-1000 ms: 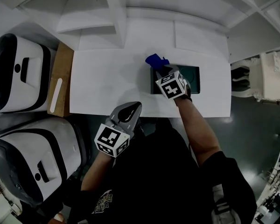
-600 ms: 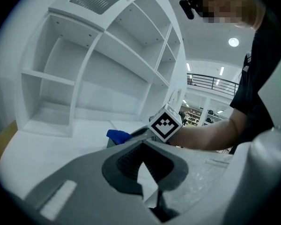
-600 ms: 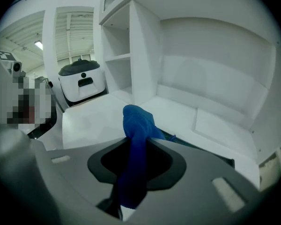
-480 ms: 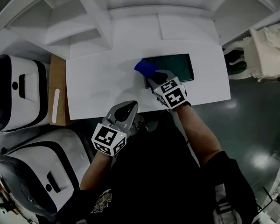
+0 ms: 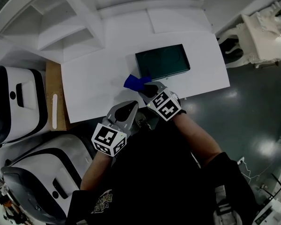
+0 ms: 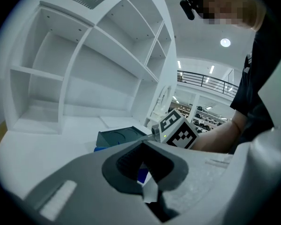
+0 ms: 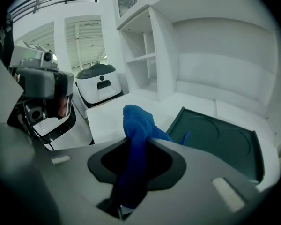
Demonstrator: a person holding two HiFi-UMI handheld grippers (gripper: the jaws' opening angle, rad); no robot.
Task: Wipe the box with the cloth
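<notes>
Right gripper (image 5: 147, 89) jaws are clamping the crumpled blue cloth (image 5: 136, 82) just beside the near-left corner of the dark green rectangular box (image 5: 162, 61), which is lying on the white surface (image 5: 98, 88). Left gripper (image 5: 128, 109) jaws are sitting together, empty, at the surface's near edge.

A black short-sleeved top (image 5: 154, 172) was worn. A small pale emblem (image 5: 103, 203) was printed on its chest at the left, and a pale striped patch (image 5: 220, 196) was seen near the right shoulder, too small to be made out. The left gripper (image 5: 126, 108) and the right gripper (image 5: 147, 89) were each formed as a smooth grey shell narrowing toward the far end, with a dark recess moulded in where the jaws met. At the near end of each shell a cube was mounted, the left cube (image 5: 110, 140) and the right cube (image 5: 165, 107) alike, with white faces printed with black square markers. Pale rectangular inlays (image 7: 225, 189) were set into the jaws' upper faces.
</notes>
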